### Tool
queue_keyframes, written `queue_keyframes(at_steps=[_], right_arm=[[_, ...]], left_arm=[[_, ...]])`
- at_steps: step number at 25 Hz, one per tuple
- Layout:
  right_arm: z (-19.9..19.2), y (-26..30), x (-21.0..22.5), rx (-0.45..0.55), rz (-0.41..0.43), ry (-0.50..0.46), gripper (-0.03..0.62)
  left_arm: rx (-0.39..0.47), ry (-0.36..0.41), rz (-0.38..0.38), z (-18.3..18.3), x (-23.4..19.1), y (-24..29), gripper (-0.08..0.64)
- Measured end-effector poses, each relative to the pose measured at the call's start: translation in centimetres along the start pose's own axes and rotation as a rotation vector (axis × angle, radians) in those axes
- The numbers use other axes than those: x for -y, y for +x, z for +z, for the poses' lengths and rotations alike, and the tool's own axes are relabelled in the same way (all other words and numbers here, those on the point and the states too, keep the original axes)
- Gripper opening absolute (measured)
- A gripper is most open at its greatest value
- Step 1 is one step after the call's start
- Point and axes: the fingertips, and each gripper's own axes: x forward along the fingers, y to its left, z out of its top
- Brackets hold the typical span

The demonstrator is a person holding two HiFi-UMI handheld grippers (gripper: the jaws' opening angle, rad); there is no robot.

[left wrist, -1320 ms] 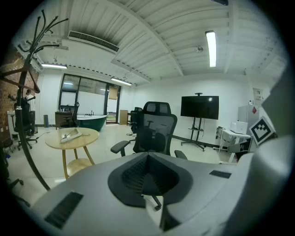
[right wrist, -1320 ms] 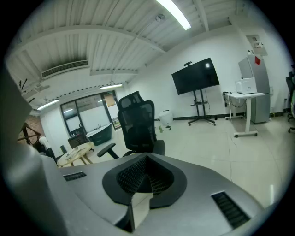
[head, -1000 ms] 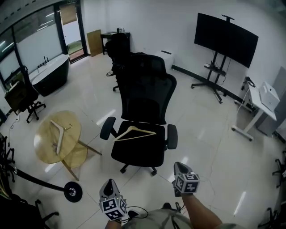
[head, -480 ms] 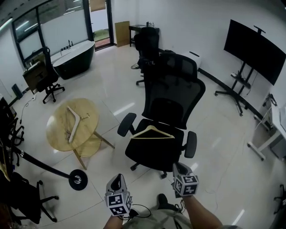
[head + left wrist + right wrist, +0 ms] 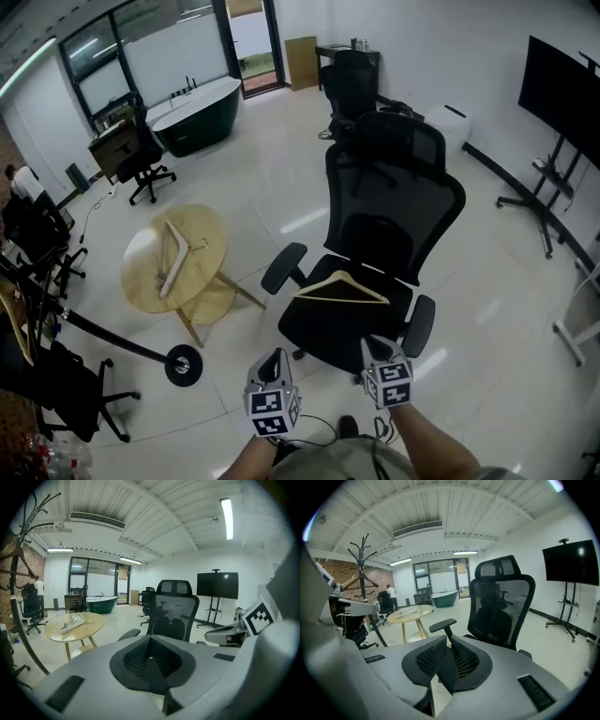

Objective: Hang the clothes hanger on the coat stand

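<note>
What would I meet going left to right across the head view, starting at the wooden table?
First the round wooden table with a hanger on it → black office chair with a second hanger on its seat → TV.

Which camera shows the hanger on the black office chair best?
The head view: the whole wooden hanger lies on the chair seat. Both gripper views show the chair's backrest, but the seat and hanger are hidden there.
</note>
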Motion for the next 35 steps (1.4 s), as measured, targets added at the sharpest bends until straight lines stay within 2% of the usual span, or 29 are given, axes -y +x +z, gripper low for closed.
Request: queue_keyframes(at_steps=[4,9,12,16,20,23,25,30,35], right_arm=[[1.2,2.3,2.4,0.003,0.025,-0.033,0.029],[3.3,5.9,3.7,0.011,0.006,-0.052,0.029],[5.6,7.9,3.2,0.022,-0.025,-0.060,0.029],[9.2,10.4,1.6,0.029,-0.078,-0.051,0.029],[13.7,13.8,-1.0,0.052,-0.118,-0.092,0.029],[16.6,16.1,-3.1,0.062,-0.142,-0.106,0.035],[18.8,17.3,-3.9,0.077,-0.160,-0.105,0.045],[23.0,19.3,-3.6,0.101,-0.196,-0.149,0.046],[25.4,21.7,0.3,0.105,-0.202,-0.174,0.044]], left_arm=[[0.000,0.021,-0.010,1.7,2.5,3.6,0.014],[0.005,0.024,-0.027,3.3,1.5,7.5,0.014],[0.017,0.030,-0.057,4.6,-0.4,9.9,0.014],[0.025,0.040,-0.091,7.3,-5.0,12.6,0.014],[0.048,0.019,-0.106,10.5,-10.6,14.7,0.014],[0.047,-0.021,-0.154,12.1,-13.4,15.8,0.014],[0.064,-0.018,-0.183,13.9,-14.9,16.3,0.014],[0.103,0.034,-0.192,18.2,-17.2,18.1,0.014],[0.109,0.064,-0.183,21.0,-15.7,21.5,0.014]])
